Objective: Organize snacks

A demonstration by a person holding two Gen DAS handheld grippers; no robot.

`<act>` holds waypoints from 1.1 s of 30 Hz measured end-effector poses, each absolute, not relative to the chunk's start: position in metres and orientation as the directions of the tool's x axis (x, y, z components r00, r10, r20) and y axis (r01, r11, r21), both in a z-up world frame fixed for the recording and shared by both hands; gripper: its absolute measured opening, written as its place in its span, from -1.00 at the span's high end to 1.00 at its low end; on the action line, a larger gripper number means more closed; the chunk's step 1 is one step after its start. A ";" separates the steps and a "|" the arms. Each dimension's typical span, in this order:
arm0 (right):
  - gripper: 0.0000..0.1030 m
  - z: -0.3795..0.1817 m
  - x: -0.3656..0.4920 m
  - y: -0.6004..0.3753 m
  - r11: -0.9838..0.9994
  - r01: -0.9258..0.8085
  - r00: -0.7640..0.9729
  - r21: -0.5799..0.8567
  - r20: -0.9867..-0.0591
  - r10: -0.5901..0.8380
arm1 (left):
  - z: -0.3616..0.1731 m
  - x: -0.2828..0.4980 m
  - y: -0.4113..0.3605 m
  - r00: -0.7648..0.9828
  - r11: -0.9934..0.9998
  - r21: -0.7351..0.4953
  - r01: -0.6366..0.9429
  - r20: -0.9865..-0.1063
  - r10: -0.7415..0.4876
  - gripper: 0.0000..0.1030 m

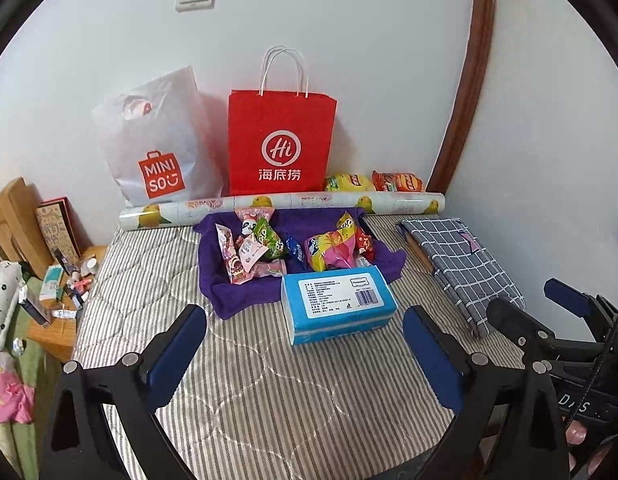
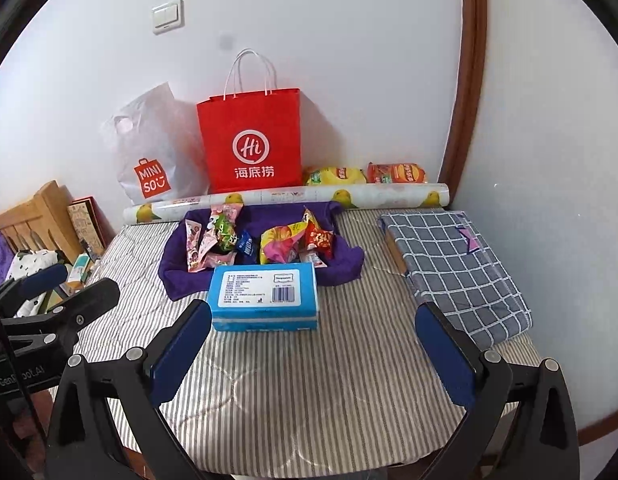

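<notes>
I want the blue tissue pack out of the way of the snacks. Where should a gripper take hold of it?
Grip the blue tissue pack across its two short ends, coming down from above and in front. It lies flat, label up, long side facing the open right gripper, with bare striped mattress at both ends.

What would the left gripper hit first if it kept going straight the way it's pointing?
Most likely the blue tissue pack, lying straight ahead of the open left gripper on the striped mattress; depth is hard to judge.
</notes>
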State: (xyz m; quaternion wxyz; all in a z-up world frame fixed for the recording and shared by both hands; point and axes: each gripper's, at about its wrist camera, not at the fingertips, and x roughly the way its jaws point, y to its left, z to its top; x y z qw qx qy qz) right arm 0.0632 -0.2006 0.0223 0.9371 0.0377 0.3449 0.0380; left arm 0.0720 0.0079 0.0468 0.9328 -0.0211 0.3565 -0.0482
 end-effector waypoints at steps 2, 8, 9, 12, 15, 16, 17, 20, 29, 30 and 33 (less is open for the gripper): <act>-0.95 0.023 0.060 -0.204 0.994 -0.043 0.761 0.103 -0.641 0.100 | 0.048 0.069 0.005 0.744 0.995 -0.068 0.074 -0.660 -0.101 -0.93; -0.95 0.025 0.051 -0.211 0.994 -0.029 0.766 0.109 -0.637 0.092 | 0.053 0.061 -0.001 0.749 0.993 -0.077 0.091 -0.652 -0.119 -0.93; -0.95 0.025 0.049 -0.212 0.993 -0.028 0.767 0.110 -0.635 0.092 | 0.053 0.060 -0.001 0.750 0.993 -0.073 0.092 -0.651 -0.117 -0.93; -0.95 0.027 0.046 -0.212 0.994 -0.027 0.771 0.108 -0.630 0.089 | 0.054 0.057 -0.003 0.751 0.993 -0.068 0.094 -0.651 -0.115 -0.93; -0.95 0.029 0.044 -0.211 0.995 -0.024 0.774 0.101 -0.628 0.083 | 0.054 0.055 -0.003 0.751 0.993 -0.071 0.094 -0.650 -0.118 -0.93; -0.95 0.029 0.044 -0.210 0.995 -0.024 0.774 0.101 -0.627 0.083 | 0.054 0.055 -0.003 0.751 0.993 -0.071 0.095 -0.650 -0.118 -0.93; -0.95 0.029 0.043 -0.210 0.995 -0.025 0.774 0.101 -0.628 0.084 | 0.054 0.054 -0.002 0.750 0.993 -0.071 0.093 -0.651 -0.117 -0.93; -0.95 0.029 0.042 -0.207 0.995 -0.028 0.774 0.098 -0.627 0.083 | 0.054 0.052 -0.001 0.752 0.994 -0.070 0.088 -0.650 -0.112 -0.93; -0.95 0.029 0.040 -0.205 0.995 -0.031 0.773 0.098 -0.629 0.086 | 0.053 0.051 0.002 0.750 0.994 -0.076 0.080 -0.652 -0.110 -0.93; -0.95 0.029 0.040 -0.204 0.995 -0.031 0.773 0.097 -0.629 0.085 | 0.053 0.051 0.003 0.750 0.994 -0.077 0.080 -0.652 -0.111 -0.93; -0.95 0.029 0.039 -0.203 0.995 -0.030 0.773 0.098 -0.629 0.085 | 0.053 0.051 0.003 0.750 0.994 -0.072 0.081 -0.653 -0.108 -0.93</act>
